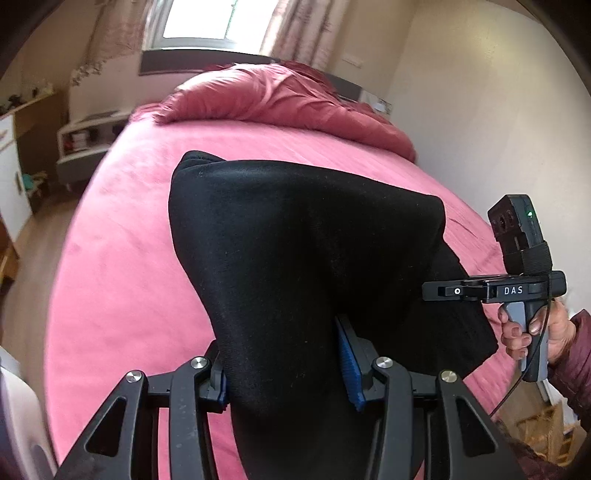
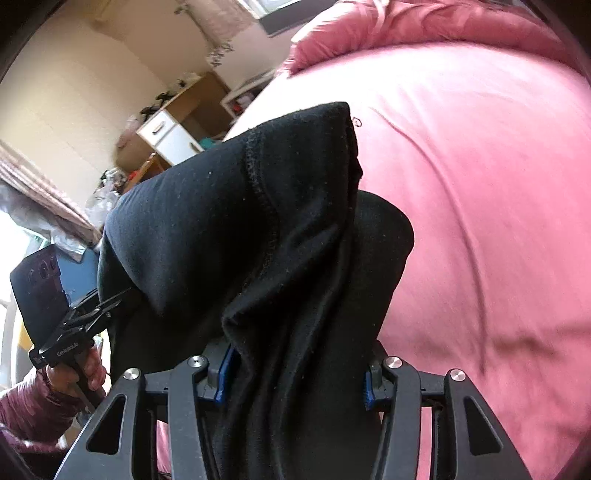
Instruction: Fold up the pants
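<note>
The black pants [image 1: 295, 251] hang bunched over the pink bed, held up by both grippers. My left gripper [image 1: 286, 373] is shut on a thick fold of the pants between its blue pads. My right gripper [image 2: 295, 380] is shut on another bunch of the pants [image 2: 258, 221], with a stitched seam showing. The right gripper's body also shows at the right of the left wrist view [image 1: 517, 288], and the left gripper's body at the left of the right wrist view [image 2: 66, 332]. The cloth hides the fingertips.
The bed has a pink sheet [image 1: 129, 240] and a crumpled red duvet [image 1: 280, 96] at its far end. A window [image 1: 199, 22], a low white shelf unit [image 1: 85, 140] and a white-drawer desk [image 2: 173, 133] stand along the walls. A wall lies on the right.
</note>
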### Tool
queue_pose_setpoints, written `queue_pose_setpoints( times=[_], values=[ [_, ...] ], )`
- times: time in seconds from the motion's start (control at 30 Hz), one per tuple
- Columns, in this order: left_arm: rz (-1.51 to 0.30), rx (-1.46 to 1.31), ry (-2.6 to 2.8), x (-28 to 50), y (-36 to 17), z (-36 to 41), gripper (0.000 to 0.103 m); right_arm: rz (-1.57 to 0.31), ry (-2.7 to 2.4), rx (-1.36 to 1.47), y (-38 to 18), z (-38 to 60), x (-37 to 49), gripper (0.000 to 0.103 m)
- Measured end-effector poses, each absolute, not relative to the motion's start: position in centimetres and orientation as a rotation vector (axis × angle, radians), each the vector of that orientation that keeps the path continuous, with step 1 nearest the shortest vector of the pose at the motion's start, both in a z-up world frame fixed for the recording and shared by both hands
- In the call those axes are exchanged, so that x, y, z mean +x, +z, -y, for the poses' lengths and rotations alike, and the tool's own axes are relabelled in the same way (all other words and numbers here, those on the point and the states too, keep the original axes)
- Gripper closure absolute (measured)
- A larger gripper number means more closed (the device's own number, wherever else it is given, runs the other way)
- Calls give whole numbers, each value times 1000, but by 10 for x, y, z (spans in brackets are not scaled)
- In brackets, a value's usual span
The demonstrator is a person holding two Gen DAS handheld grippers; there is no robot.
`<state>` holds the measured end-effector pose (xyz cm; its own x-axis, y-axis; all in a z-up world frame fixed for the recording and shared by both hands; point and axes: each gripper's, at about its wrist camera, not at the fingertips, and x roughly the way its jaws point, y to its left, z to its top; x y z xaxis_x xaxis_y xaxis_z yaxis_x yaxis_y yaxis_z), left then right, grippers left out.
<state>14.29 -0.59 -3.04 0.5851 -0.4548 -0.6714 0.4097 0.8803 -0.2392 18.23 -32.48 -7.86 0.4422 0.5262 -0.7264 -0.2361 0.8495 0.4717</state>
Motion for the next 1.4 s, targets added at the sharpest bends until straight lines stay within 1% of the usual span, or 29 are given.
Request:
queue_pose_setpoints(
  times=[0.27, 0.4, 0.47, 0.5, 0.53, 0.6, 0.67, 0.73, 0.77, 0.83, 0.87, 0.9, 1.03, 1.1, 1.2, 1.3, 1.4],
  values=[
    [-809, -50, -440, 210, -39, -4, 56, -1028, 510, 299, -77, 293, 261, 51],
    [-862, -76, -419, 241, -61, -15, 56, -1062, 496, 297, -89, 288, 294, 51],
    [-904, -91, -407, 253, -76, -17, 54, -1085, 487, 296, -99, 288, 304, 52],
    [-935, -129, -398, 261, -88, -21, 50, -1099, 478, 300, -106, 288, 304, 52],
    [-947, -158, -399, 265, -94, -24, 43, -1116, 470, 310, -116, 289, 307, 51],
    [-967, -217, -391, 269, -106, -31, 35, -1120, 466, 343, -127, 295, 307, 48],
    [-967, -244, -394, 266, -108, -35, 34, -1116, 467, 394, -138, 303, 306, 45],
    [-969, -244, -377, 261, -105, -38, 31, -1110, 461, 404, -138, 305, 302, 44],
    [-970, -243, -361, 259, -103, -40, 31, -1114, 458, 402, -137, 305, 301, 41],
    [-965, -233, -332, 252, -96, -44, 31, -1115, 434, 374, -131, 305, 300, 34],
    [-965, -223, -318, 248, -93, -45, 29, -1113, 415, 362, -127, 306, 296, 28],
    [-965, -209, -297, 244, -90, -46, 26, -1114, 400, 357, -124, 304, 294, 25],
    [-927, -139, -216, 221, -76, -50, 25, -1082, 310, 338, -109, 306, 272, 20],
    [-905, -113, -164, 203, -68, -49, 25, -1033, 256, 309, -95, 307, 252, 19],
    [-862, -111, -117, 180, -57, -51, 19, -979, 191, 247, -73, 303, 221, 19],
    [-821, -105, -61, 157, -46, -47, 19, -936, 158, 212, -55, 286, 186, 15],
    [-781, -110, -35, 131, -37, -42, 19, -896, 122, 165, -44, 268, 154, 13]
  ],
)
